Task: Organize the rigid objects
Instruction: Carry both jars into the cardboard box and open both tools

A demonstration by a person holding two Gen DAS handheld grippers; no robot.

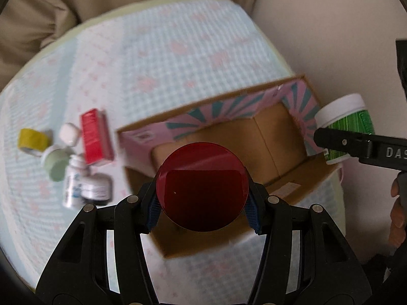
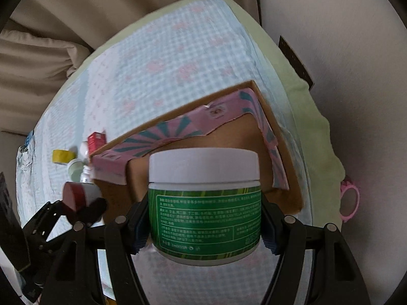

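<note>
We are holding two containers over the open cardboard box [image 1: 267,137], which is sitting on a bed with a checked blue cover [image 1: 157,58]. Our left hand-held gripper [image 1: 202,203] is clamping a red-capped bottle [image 1: 202,186] between its blue pads, cap facing the camera, so its long axis is running back toward us along the fingers, roughly level in the right wrist view. Our right hand-held gripper [image 2: 204,226] is squeezing a green-labelled jar with a white lid [image 2: 204,203], upright, lid on top, axis vertical, ahead of the fingers and above the box's near side.

The risks, as we judge them: both grips are pressing on round walls, so either container could be rolling or slipping out if we are tilting or loosening early. The two hand-held grippers are approaching the same opening, and they could be knocking each other or the raised pink-and-teal flaps [image 1: 229,106]. The soft bed could be letting the box tip under a push.

Left of the left hand-held gripper, a red carton [image 1: 95,137], a yellow tape roll [image 1: 33,139] and small bottles [image 1: 84,185] are lying clustered.
</note>
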